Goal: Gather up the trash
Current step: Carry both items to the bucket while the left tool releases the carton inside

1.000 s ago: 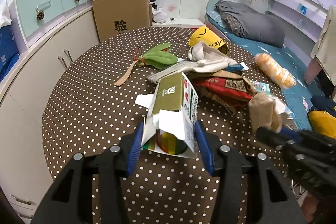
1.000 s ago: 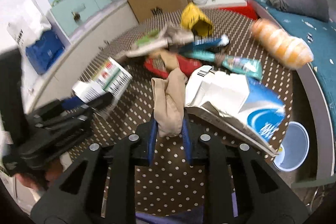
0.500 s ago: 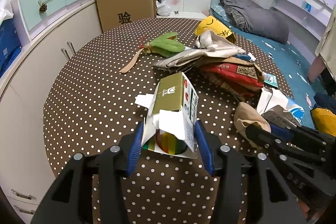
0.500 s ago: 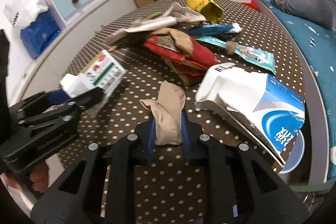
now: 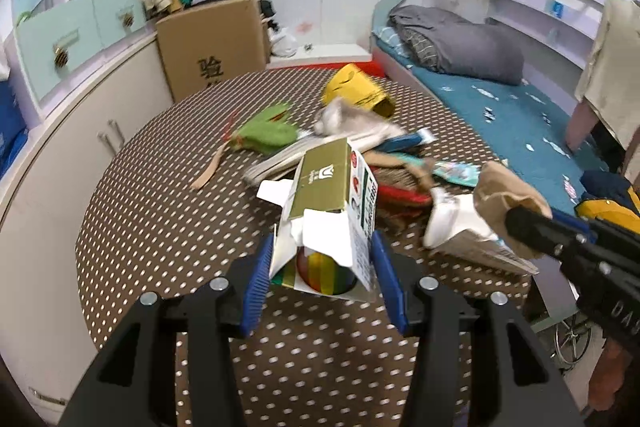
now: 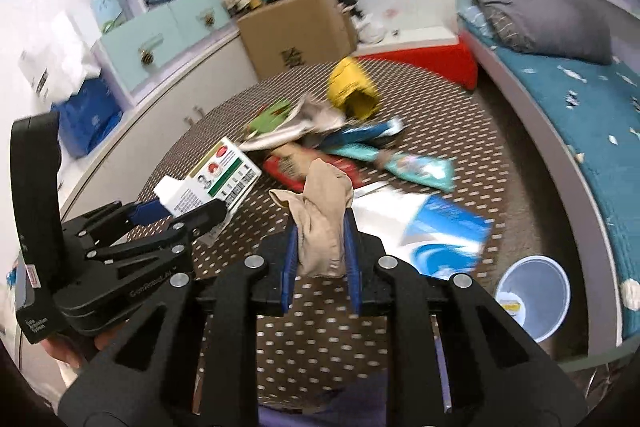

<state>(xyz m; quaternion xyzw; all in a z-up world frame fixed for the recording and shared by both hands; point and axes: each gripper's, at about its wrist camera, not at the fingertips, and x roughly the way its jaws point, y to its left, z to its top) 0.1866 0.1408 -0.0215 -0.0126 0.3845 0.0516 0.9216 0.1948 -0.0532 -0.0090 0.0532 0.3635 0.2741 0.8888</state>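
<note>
My left gripper (image 5: 318, 267) is shut on an opened gold and white carton (image 5: 332, 199) with a rainbow-striped thing inside, held above the dotted round table (image 5: 160, 227). The same carton (image 6: 216, 183) shows at the left of the right wrist view. My right gripper (image 6: 320, 247) is shut on a crumpled beige cloth (image 6: 324, 219), lifted off the table. That cloth (image 5: 508, 195) also appears at the right of the left wrist view. A heap of trash lies mid-table: a yellow bag (image 5: 356, 91), a green wrapper (image 5: 268, 135), a red packet (image 6: 288, 167) and a blue and white bag (image 6: 440, 231).
A cardboard box (image 5: 212, 43) stands behind the table. Cupboards with drawers (image 5: 80, 31) run along the left. A bed (image 5: 500, 107) with a grey pillow lies to the right. A white bin (image 6: 532, 295) stands on the floor by the table's right edge.
The right gripper has risen with the beige cloth, which left the table. The left gripper with the carton shifted slightly up and towards the heap. The grips are the same.
</note>
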